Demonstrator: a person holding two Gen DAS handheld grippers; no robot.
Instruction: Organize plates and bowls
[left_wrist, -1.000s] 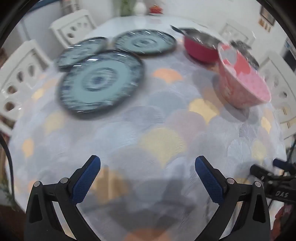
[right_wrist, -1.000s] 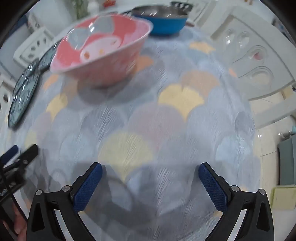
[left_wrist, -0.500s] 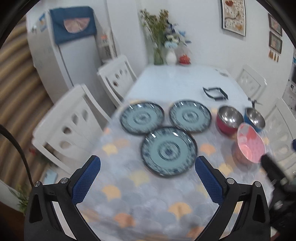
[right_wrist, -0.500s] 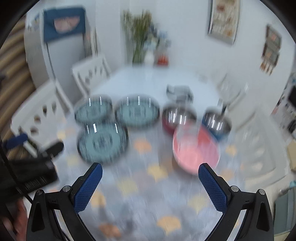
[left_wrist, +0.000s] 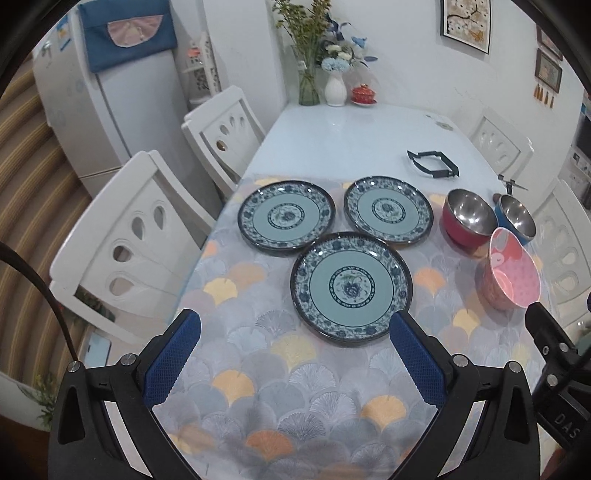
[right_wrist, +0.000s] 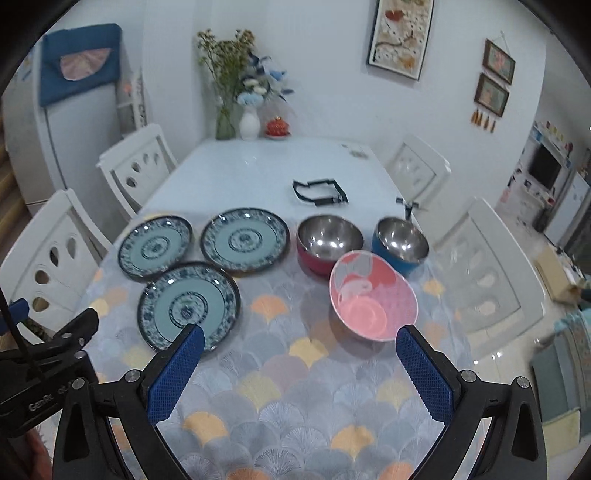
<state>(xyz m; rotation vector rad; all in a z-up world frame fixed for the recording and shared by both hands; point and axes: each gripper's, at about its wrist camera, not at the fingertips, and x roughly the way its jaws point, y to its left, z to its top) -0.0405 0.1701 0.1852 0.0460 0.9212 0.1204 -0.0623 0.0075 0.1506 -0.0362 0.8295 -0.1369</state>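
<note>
Three blue-patterned plates lie on the fan-print cloth: the near plate (left_wrist: 351, 288) (right_wrist: 188, 304), the far left plate (left_wrist: 286, 219) (right_wrist: 155, 245) and the far right plate (left_wrist: 388, 210) (right_wrist: 244, 240). To their right stand a red steel-lined bowl (left_wrist: 467, 221) (right_wrist: 328, 243), a blue steel-lined bowl (left_wrist: 515, 218) (right_wrist: 400, 243) and a pink bowl (left_wrist: 511, 275) (right_wrist: 373, 297). My left gripper (left_wrist: 295, 350) hangs open high above the table, before the near plate. My right gripper (right_wrist: 301, 363) is open too, before the pink bowl, nothing between its fingers.
The white table (left_wrist: 343, 136) runs back to a glass vase of flowers (left_wrist: 308, 83), a white vase (left_wrist: 335, 90) and a red lidded dish (left_wrist: 364, 94). A black frame piece (left_wrist: 432, 162) lies mid-table. White chairs (left_wrist: 129, 240) (right_wrist: 476, 266) line both sides; a fridge (left_wrist: 103, 110) stands at left.
Both grippers have risen and pulled back from just above the cloth to a high view of the whole table. They stay open. The dishes have not moved.
</note>
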